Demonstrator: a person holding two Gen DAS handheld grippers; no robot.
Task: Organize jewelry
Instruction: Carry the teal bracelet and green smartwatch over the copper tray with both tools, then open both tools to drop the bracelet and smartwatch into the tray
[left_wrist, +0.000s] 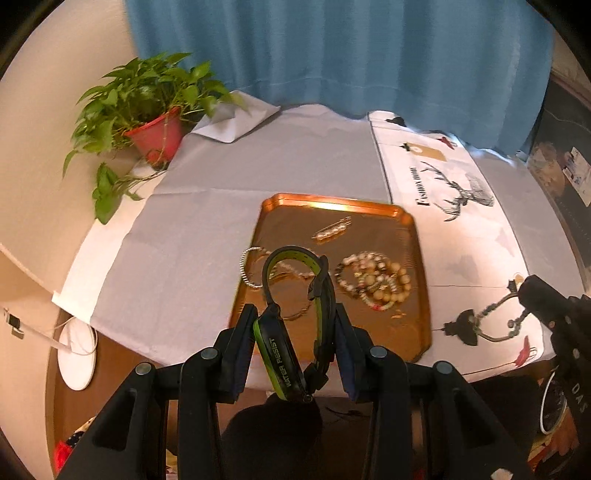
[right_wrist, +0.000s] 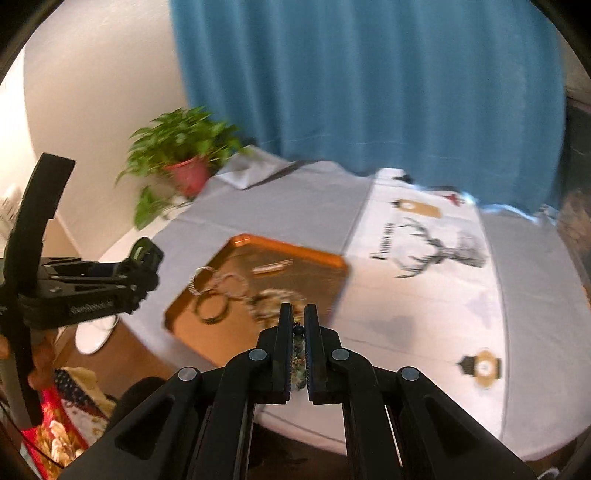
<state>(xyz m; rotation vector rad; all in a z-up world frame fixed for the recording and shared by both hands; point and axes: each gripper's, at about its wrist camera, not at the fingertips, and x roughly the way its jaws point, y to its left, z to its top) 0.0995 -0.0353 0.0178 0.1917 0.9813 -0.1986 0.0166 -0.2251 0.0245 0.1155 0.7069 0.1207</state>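
Observation:
My left gripper (left_wrist: 295, 317) is shut on a black and green watch (left_wrist: 280, 354) marked "WATER RESIST", whose strap loops up over the near part of a copper tray (left_wrist: 332, 201). The tray holds several bead bracelets (left_wrist: 373, 280), a silver bangle (left_wrist: 245, 266) and a pearl pin (left_wrist: 330, 230). At the right, my right gripper (left_wrist: 532, 291) carries a dark beaded strand (left_wrist: 491, 314) that hangs in a loop above the printed cloth. In the right wrist view the right gripper (right_wrist: 298, 310) is shut on that strand (right_wrist: 299, 354), near the tray (right_wrist: 291, 251). The left gripper (right_wrist: 147, 258) shows at the left.
A potted plant (left_wrist: 155, 122) in a red pot stands at the table's far left corner, before a blue curtain (left_wrist: 332, 55). A grey cloth (left_wrist: 207, 221) and a white deer-print cloth (left_wrist: 454, 192) cover the table. A white round object (left_wrist: 77, 354) lies below the table's near left edge.

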